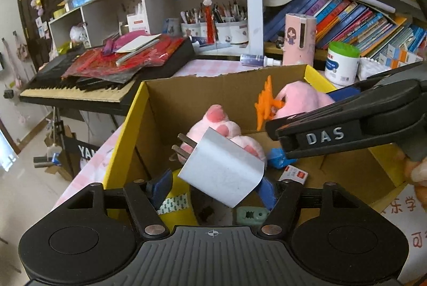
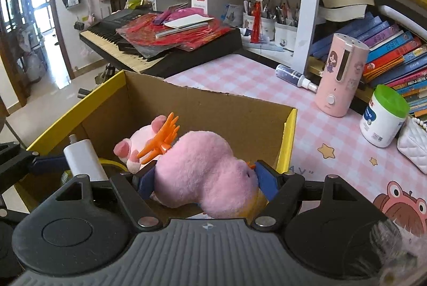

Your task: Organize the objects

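Note:
A cardboard box (image 1: 200, 99) with yellow outer sides stands on the pink checked table. My left gripper (image 1: 216, 190) hovers over its near left corner, open. A white charger plug (image 1: 221, 171) lies tilted between its blue fingers (image 1: 160, 188), prongs up and left, with a small gap at the left finger. In the right wrist view the charger (image 2: 82, 160) stands beside that blue finger. My right gripper (image 2: 206, 182) is shut on a pink plush toy (image 2: 205, 171) with an orange piece (image 2: 162, 142), held over the box (image 2: 213, 115). The plush (image 1: 301, 99) also shows in the left wrist view.
Several small items lie in the box: a yellow taped piece (image 1: 176, 203), a green part (image 1: 250, 215), a red-and-white pack (image 1: 295, 174). On the table stand a pink humidifier (image 2: 339, 78), a green-lidded tub (image 2: 384, 118) and a spray bottle (image 2: 296, 78). A keyboard (image 2: 160, 46) lies behind the box.

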The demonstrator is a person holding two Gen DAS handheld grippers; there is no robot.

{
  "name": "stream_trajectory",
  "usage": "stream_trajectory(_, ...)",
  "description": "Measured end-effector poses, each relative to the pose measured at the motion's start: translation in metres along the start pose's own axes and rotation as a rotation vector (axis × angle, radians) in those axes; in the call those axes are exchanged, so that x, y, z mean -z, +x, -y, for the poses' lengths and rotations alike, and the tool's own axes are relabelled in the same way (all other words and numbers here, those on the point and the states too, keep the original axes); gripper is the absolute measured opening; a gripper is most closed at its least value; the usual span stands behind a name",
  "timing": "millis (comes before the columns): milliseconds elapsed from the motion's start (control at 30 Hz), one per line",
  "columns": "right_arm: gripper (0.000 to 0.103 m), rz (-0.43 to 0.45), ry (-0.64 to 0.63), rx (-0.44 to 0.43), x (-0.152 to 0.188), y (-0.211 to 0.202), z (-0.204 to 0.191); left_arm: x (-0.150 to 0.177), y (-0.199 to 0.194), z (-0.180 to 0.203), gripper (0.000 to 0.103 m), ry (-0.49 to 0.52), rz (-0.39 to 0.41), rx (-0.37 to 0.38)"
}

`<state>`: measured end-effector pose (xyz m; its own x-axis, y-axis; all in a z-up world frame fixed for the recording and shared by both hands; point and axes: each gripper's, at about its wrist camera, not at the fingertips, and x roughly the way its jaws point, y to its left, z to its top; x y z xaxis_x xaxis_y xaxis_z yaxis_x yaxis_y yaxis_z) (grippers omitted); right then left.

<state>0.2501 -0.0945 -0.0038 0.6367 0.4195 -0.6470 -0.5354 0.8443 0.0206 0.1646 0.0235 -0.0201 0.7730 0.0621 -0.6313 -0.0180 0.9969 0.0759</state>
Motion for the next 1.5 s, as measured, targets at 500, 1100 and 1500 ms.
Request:
stream_trajectory(500, 0.075, -0.094, -0.110, -0.044, -0.001, 0.013, -0.012, 0.006, -0.021, 0.003, 0.089, -0.010, 0.054, 0.032)
stream_trajectory(1100, 0.089, -0.011, -0.027, -0.002, 0.013, -0.018, -0.018, 0.021, -0.051, -0.014, 0.093, -0.075, 0.103, 0.009)
stream_trajectory(1500, 0.102, 0.233, 0.130, 0.279, 0.045, -0.116, -0.034, 0.038, -0.092, -0.023, 0.099, -0.096, 0.156, 0.053)
